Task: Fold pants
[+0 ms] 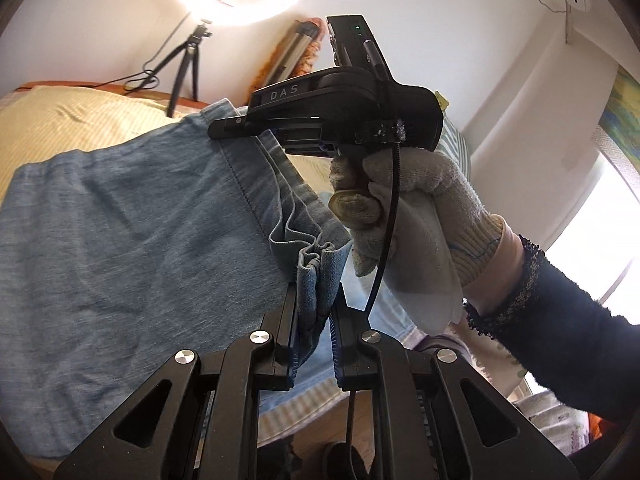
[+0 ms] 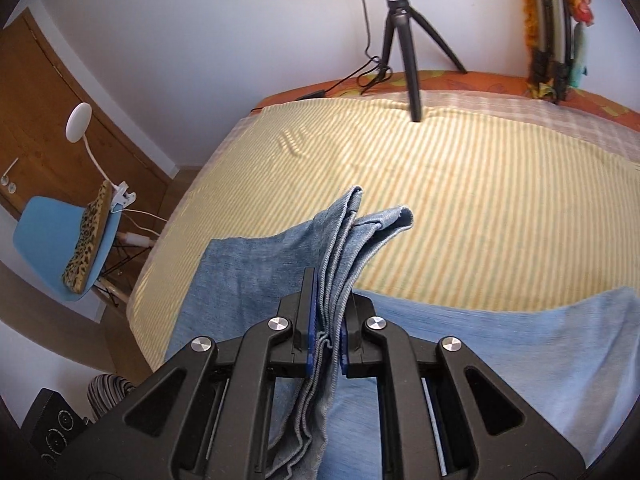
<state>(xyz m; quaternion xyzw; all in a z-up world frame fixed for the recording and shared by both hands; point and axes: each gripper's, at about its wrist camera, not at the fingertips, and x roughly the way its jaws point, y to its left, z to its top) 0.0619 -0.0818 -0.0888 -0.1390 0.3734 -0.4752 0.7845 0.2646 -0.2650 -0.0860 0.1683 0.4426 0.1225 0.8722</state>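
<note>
Light blue denim pants [image 1: 132,216] hang lifted over a bed with a yellow striped cover [image 2: 460,208]. My left gripper [image 1: 316,300] is shut on a bunched edge of the pants. Further along the same edge, the right gripper [image 1: 232,126] shows in the left wrist view, held by a hand in a white knit glove [image 1: 420,208], its tip against the denim. In the right wrist view my right gripper [image 2: 330,292] is shut on several stacked layers of the pants [image 2: 352,236], whose hems stick up past the fingers. More denim spreads below and to the right.
A black tripod [image 2: 404,36] with a bright ring light stands at the bed's far edge, its cable trailing. Left of the bed are a blue chair [image 2: 48,240] with a leopard-print item, a white clip lamp and a wooden door. A bright window [image 1: 608,216] lies to the right.
</note>
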